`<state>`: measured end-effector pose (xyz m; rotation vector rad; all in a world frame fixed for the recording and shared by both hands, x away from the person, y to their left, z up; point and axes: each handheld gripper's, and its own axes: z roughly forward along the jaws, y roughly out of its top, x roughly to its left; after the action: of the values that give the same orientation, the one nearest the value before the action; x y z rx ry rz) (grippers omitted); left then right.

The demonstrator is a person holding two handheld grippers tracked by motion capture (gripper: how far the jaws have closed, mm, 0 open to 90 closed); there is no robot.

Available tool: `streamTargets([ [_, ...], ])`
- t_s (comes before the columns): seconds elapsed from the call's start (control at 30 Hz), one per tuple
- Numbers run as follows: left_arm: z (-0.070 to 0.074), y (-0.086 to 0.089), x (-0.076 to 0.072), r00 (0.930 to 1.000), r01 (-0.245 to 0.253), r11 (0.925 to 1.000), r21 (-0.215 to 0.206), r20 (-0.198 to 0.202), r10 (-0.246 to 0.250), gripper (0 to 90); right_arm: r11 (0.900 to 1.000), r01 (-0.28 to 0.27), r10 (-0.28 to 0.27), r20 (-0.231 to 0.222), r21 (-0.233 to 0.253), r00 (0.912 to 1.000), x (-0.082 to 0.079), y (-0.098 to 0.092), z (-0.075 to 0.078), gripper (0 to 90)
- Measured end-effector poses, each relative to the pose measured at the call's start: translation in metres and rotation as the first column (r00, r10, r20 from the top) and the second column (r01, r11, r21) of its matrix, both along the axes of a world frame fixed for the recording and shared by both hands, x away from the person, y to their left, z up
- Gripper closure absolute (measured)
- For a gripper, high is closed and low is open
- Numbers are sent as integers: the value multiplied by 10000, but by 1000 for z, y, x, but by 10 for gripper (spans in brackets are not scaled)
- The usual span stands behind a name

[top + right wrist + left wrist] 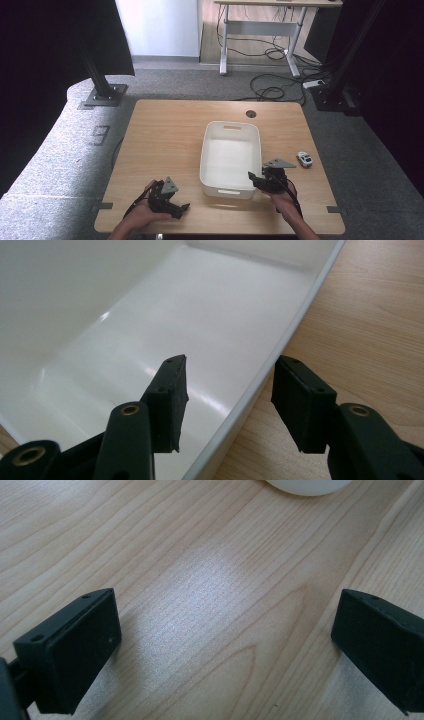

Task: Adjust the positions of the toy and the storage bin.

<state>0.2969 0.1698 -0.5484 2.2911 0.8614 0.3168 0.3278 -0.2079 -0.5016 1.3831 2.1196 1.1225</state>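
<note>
A white plastic bin (205,150) stands empty in the middle of the wooden table (165,130). My right gripper (253,179) is at the bin's near right corner. In the right gripper view it (230,390) is open, one jaw inside the bin and one outside, straddling the rim (295,325) without touching it. My left gripper (183,208) hovers low over bare wood near the table's front left. It (227,640) is open with nothing between its jaws, and the bin's base (305,485) shows beyond it. A small white toy car (304,159) sits right of the bin.
A round cable hole (251,114) lies near the table's far edge. Beyond the table are grey carpet, a desk frame (260,30), loose cables (272,92) and a power strip (315,83). Black stands flank the table at both far corners.
</note>
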Motion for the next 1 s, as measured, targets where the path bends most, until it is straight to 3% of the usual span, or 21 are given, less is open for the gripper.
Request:
streamTargets([
  [0.4, 0, 0, 0, 10000, 0, 10000, 1, 1, 0, 0, 9995, -296, 298, 205, -107, 9993, -1, -1, 0, 438],
  [0.57, 0, 0, 0, 10000, 14, 10000, -2, 7, -14, 0, 9994, -330, 328, 189, 105, 9993, -3, -6, 3, 403],
  [0.77, 0, 0, 0, 10000, 12, 10000, 7, 4, -12, 0, 9979, -640, 634, 760, 56, 9951, -9, -17, 11, 357],
  [1.0, 0, 0, 0, 10000, 9, 10000, 7, -3, -9, 0, 9957, -886, 851, 1075, 284, 9906, -13, -31, 14, 324],
])
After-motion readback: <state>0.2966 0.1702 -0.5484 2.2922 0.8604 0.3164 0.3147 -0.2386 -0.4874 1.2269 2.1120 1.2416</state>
